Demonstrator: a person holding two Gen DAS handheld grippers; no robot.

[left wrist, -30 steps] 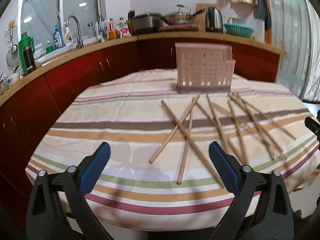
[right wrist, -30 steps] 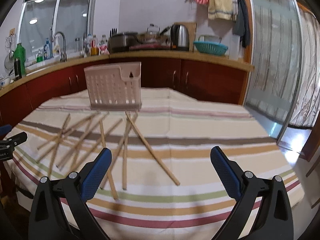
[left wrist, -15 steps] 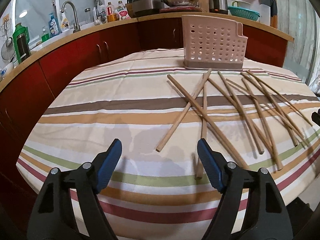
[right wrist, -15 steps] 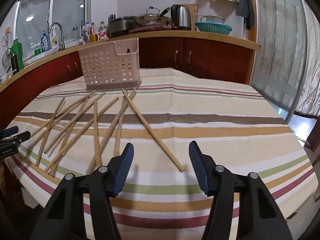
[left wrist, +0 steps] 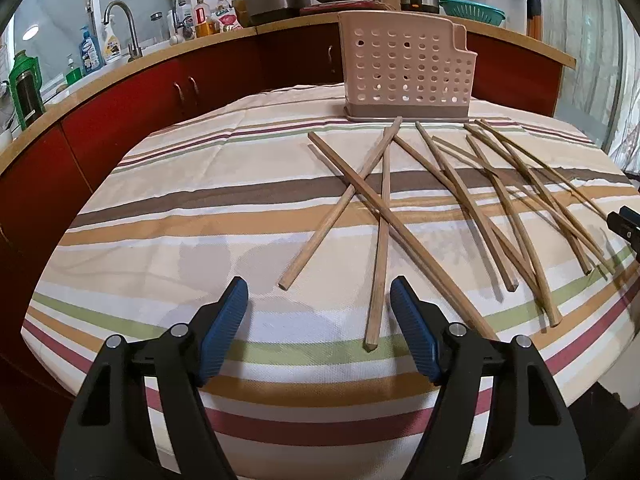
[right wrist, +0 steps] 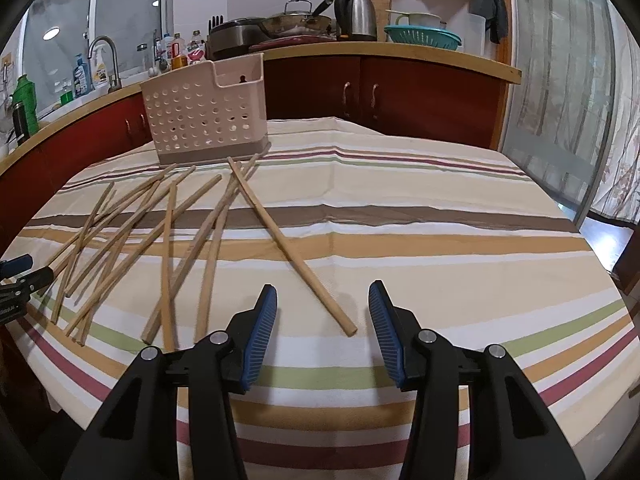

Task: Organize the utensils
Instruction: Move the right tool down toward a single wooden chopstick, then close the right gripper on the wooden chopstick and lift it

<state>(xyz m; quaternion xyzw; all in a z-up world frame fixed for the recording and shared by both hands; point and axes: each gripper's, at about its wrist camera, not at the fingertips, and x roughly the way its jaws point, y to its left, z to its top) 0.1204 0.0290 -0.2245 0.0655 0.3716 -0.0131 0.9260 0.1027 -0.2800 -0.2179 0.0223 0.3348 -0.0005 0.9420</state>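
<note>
Several wooden chopsticks (left wrist: 382, 216) lie scattered and crossed on the striped tablecloth (left wrist: 180, 216); they also show in the right wrist view (right wrist: 208, 236). A pink perforated utensil holder (left wrist: 406, 74) stands upright behind them, also in the right wrist view (right wrist: 206, 114). My left gripper (left wrist: 320, 304) is open and empty, low over the cloth just before the near ends of two chopsticks. My right gripper (right wrist: 322, 306) is open and empty, with the near end of one long chopstick (right wrist: 292, 248) lying between its fingers.
A red kitchen counter (left wrist: 132, 92) curves behind the table with a sink tap (left wrist: 120, 20), bottles, pots and a kettle (right wrist: 356, 16). A glass door (right wrist: 560, 100) is at the right. The table's near edge drops off below both grippers.
Both grippers moved forward and lower toward the chopsticks. Both jaws narrowed from wide open to partly open. The chopsticks and holder have not moved.
</note>
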